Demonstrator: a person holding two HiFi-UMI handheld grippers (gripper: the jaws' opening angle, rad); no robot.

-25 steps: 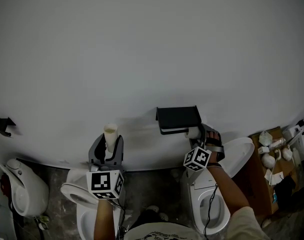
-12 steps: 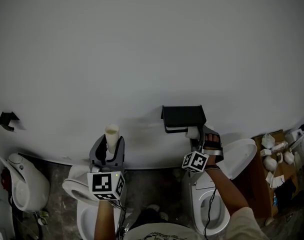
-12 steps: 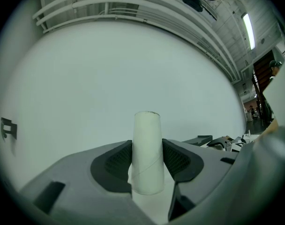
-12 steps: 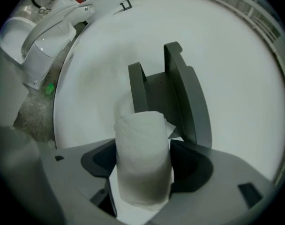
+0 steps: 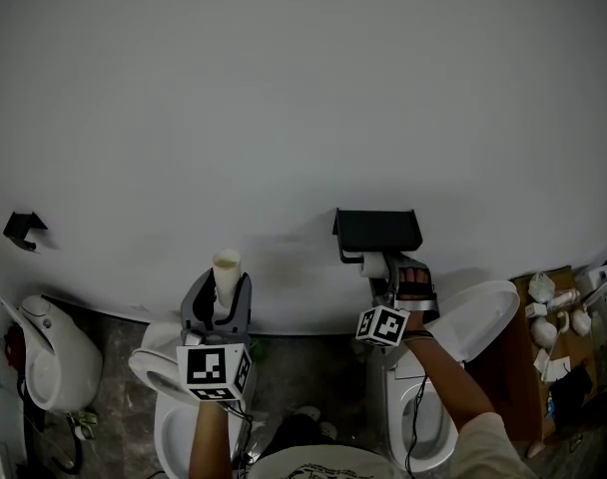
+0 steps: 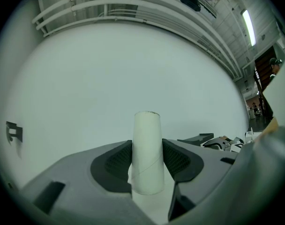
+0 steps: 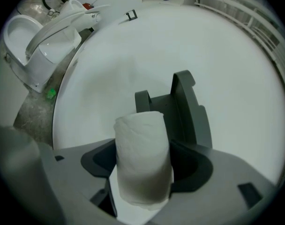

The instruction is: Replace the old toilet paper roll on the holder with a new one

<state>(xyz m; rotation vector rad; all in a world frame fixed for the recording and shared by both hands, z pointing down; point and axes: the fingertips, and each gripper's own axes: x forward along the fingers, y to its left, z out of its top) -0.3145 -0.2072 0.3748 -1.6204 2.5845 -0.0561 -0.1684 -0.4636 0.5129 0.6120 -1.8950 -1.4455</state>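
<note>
Dim, flat light; both gripper views bulge, corners vignetted.

No text, label, brand or number can be read in any view. The only printed marks I find are the black-and-white square marker patterns on the left gripper (image 5: 225,287) and the right gripper (image 5: 384,268). They carry no letters or digits.

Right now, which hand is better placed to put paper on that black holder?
Right: the right gripper clamps the full paper roll right beside the black holder. The left gripper is off to the side and holds only a bare cardboard tube.
</note>
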